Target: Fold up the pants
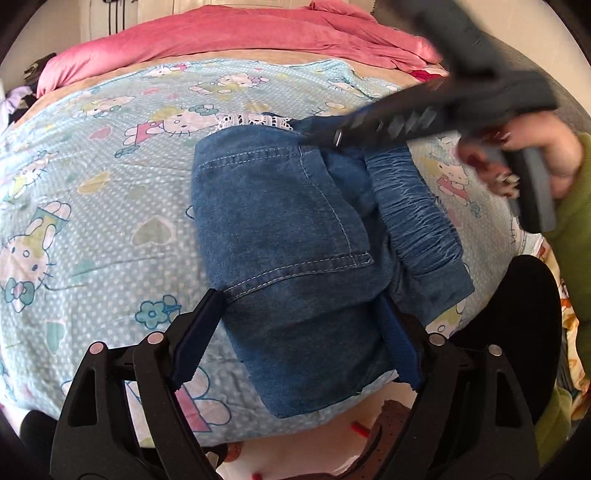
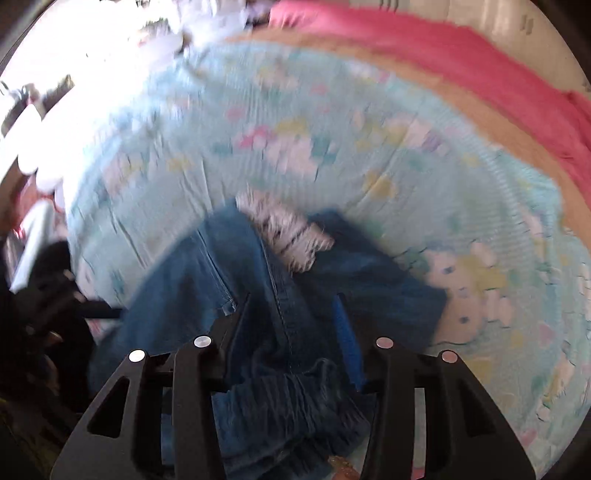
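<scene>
Blue denim pants [image 1: 280, 221] lie folded into a thick packet on the cartoon-print bed sheet [image 1: 110, 166], with the elastic waistband [image 1: 413, 206] on the right and white lace trim [image 1: 255, 120] at the far edge. My left gripper [image 1: 300, 295] is open wide, its fingers flanking the packet's near end. My right gripper [image 1: 334, 138] comes in blurred from the upper right, its tips at the packet's far edge. In the right wrist view, which is motion-blurred, my right gripper [image 2: 291, 306] has bunched pants [image 2: 192, 280] denim filling the narrow gap between its fingers.
A pink blanket [image 1: 240, 33] is heaped along the bed's far side. A person's hand [image 1: 554, 155] with a green sleeve [image 1: 572, 221] holds the right tool. A black rounded shape [image 1: 517, 314] sits at the lower right. The bed edge runs just below the pants.
</scene>
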The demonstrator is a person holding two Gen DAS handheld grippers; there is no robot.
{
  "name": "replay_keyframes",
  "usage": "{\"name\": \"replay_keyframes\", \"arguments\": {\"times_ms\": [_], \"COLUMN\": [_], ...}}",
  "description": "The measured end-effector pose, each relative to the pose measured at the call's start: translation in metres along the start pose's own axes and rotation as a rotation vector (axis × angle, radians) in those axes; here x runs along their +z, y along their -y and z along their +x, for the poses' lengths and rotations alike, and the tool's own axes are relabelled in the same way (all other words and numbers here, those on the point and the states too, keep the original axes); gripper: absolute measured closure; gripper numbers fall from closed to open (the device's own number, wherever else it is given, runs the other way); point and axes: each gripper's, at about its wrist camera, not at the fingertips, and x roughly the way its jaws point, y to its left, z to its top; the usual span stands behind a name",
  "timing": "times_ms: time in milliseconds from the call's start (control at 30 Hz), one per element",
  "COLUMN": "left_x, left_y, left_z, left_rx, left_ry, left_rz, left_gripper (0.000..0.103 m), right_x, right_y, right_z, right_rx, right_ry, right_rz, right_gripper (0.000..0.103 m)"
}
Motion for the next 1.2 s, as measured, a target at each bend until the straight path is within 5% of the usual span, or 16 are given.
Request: {"name": "replay_keyframes", "arguments": {"times_ms": [33,167,400,967,1200], "left_x": [-0.001,0.0,0.001,-0.001,0.011], "left_y": [0.0,-0.001,-0.001,0.003,-0.016], "left_z": [0.0,0.001,0.001,-0.025,-0.058], "left_rx": [-0.001,-0.004,-0.01,-0.009,-0.007], "left_ry": [0.0,0.003,0.003,0.043,0.151], "left_rz": [-0.002,-0.011,-0.016,-0.02,-0.085], "left_gripper": [0.026,0.026,0.026,0.022,0.016], "right_x": [0.0,0.011,0.013,-0.047,-0.094], "right_y": [-0.001,-0.01,-0.01,-0.005,-0.001], "right_z": [0.006,-0.001,0.017,-0.123,-0.137], "right_rx": [0.033,-0.044,-0.115,-0.177,-0.218], "right_ry": [-0.014,0.058,0.055,0.435,0.457], "right_rz": [0.002,0.004,-0.01,0.143,0.231], "right_gripper": [0.096,0.096,0.094,0.028,0.024]}}
